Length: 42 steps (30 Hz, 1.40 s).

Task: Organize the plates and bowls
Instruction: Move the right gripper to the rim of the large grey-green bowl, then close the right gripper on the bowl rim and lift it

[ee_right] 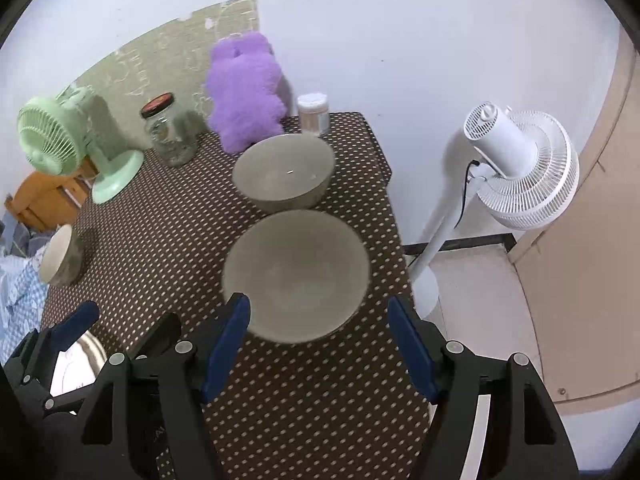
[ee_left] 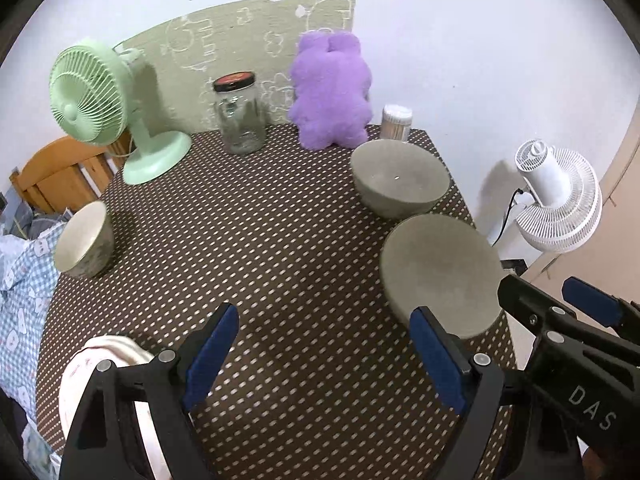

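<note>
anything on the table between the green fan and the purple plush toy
A glass jar with a dark lid stands between the green fan and the purple plush toy; both wrist views show it.

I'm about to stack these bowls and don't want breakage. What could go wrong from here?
1. The near grey bowl sits close to the table's right edge; a push from the open right gripper might slide it off.
2. The small bowl at the left edge looks tipped on its side, so it may roll.
3. The two grippers are close together; the left gripper might bump the right one.
</note>
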Each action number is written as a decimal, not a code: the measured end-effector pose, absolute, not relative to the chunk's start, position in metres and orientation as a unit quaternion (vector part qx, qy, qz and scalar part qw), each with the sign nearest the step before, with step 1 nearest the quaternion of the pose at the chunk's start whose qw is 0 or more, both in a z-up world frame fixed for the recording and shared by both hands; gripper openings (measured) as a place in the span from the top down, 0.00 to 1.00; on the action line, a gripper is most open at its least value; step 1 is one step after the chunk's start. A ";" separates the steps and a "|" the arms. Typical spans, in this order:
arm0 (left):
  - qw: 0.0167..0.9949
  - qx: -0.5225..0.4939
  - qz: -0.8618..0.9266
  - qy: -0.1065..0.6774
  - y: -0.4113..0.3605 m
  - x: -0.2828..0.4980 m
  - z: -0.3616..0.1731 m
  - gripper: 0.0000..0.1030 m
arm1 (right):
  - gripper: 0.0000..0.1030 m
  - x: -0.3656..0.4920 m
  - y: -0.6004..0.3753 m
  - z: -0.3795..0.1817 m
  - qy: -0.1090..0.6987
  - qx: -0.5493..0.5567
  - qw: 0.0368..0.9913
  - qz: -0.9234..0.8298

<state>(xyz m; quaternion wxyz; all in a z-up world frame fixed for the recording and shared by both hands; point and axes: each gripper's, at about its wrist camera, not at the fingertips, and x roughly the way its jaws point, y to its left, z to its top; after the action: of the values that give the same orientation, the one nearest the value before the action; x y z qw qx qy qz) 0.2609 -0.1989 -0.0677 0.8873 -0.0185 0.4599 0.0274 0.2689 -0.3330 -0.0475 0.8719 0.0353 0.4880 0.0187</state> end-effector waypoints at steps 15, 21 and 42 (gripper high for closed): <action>0.873 -0.013 0.017 0.487 -0.234 0.312 -0.100 0.32 | 0.26 0.320 -0.353 -0.079 0.489 0.013 0.872 0.033; 0.862 -0.019 0.016 0.506 -0.238 0.324 -0.116 0.52 | 0.38 0.330 -0.357 -0.095 0.494 0.025 0.868 0.039; 0.842 -0.033 0.003 0.539 -0.236 0.335 -0.135 0.90 | 0.85 0.345 -0.357 -0.123 0.530 0.026 0.846 0.042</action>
<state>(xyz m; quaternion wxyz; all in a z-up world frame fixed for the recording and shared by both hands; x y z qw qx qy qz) 0.3351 -0.2361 -0.1352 0.8417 -0.0331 0.5389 0.0027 0.3449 -0.3572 -0.1227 0.8463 0.0264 0.5304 0.0417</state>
